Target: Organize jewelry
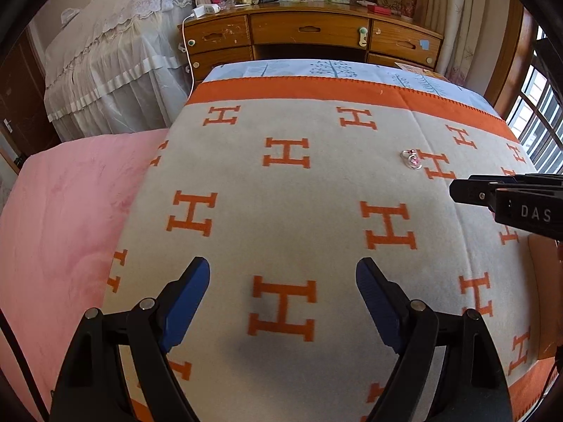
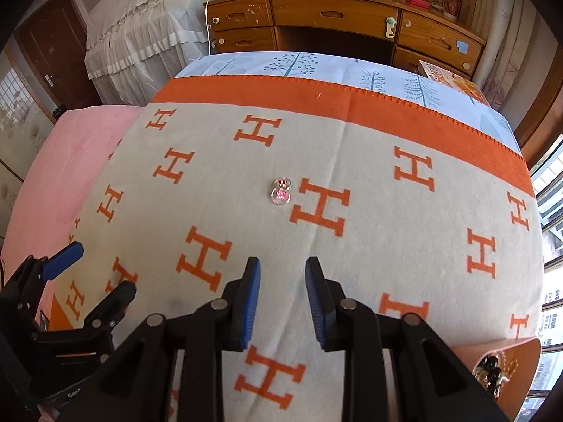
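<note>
One small clear trinket with a pink centre [image 2: 280, 192] lies loose on the H-patterned blanket [image 2: 369, 246], just left of an orange H and well short of the orange border at the far side. It seems to be the only piece left out: at the near right a tan leather tray [image 2: 506, 351] already holds a cluster of dark and gold pieces [image 2: 492, 376], so the sorting looks mostly done, with this piece yet to be picked up and carried there. The trinket sits ahead of the right gripper [image 2: 282, 263], roughly centred on the gap between its fingers but apart from them; the jaws are released, with a moderate gap, holding nothing. The left gripper [image 1: 283, 270] hovers over bare blanket with its jaws spread wide and empty, the trinket [image 1: 411, 160] well off to its far right.
</note>
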`<state>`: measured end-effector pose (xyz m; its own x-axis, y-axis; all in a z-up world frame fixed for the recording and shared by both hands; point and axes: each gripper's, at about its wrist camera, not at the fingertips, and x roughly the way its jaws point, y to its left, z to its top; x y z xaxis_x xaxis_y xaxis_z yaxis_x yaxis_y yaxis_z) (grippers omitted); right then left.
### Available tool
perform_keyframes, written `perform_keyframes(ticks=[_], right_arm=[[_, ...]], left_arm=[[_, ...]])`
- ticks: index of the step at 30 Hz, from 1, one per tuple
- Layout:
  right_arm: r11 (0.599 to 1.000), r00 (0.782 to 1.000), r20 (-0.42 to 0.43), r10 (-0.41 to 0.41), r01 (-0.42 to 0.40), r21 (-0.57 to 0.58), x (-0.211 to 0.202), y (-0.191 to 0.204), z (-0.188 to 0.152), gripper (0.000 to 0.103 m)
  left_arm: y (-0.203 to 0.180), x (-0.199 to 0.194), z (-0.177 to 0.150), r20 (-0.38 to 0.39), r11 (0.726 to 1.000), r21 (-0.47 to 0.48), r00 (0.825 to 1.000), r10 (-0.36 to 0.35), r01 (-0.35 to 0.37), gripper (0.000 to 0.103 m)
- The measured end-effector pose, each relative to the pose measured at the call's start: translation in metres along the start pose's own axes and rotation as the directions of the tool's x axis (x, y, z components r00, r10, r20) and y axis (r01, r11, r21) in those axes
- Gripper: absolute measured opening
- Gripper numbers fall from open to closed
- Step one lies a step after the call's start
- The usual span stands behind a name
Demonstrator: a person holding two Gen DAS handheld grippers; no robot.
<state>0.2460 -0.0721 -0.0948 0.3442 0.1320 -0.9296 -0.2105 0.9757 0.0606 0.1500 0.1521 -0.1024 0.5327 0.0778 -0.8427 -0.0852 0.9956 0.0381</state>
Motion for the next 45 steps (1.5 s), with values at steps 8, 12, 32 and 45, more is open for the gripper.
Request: perform_keyframes(ticks=[8,12,32,45], right_arm=[[0.996,0.998,0.02,-0.066,0.067,-0.051,0.04,0.011,0.015,0.027],[0.994,0.994,0.066,-0.086,0.09,-0.055,0.043,0.012,0.022,0.029],[0.992,0.982,0.188,0.02,0.004,-0.126,-0.006,0.018,-0.011,0.008],[0.959,0.988,0.047,0.144,-0.128,-0.251,-0.031,0.032,-0.104,0.016]], left_arm=[[0.024,0.016,0.0,-0.021,0.999,-0.043,1.0,-0.007,0.006,0.084],[0.024,0.024,-0.002,-0.038,0.999,-0.039,0.999,-0.011,0.009,0.084],[0.013,0.016,-0.008,-0.029,0.999,-0.025,0.999,-0.045,0.045,0.084],[-0.014,0.0,-0.023,-0.04,0.998,0.024,0.997,-0.061,0.062,0.084]])
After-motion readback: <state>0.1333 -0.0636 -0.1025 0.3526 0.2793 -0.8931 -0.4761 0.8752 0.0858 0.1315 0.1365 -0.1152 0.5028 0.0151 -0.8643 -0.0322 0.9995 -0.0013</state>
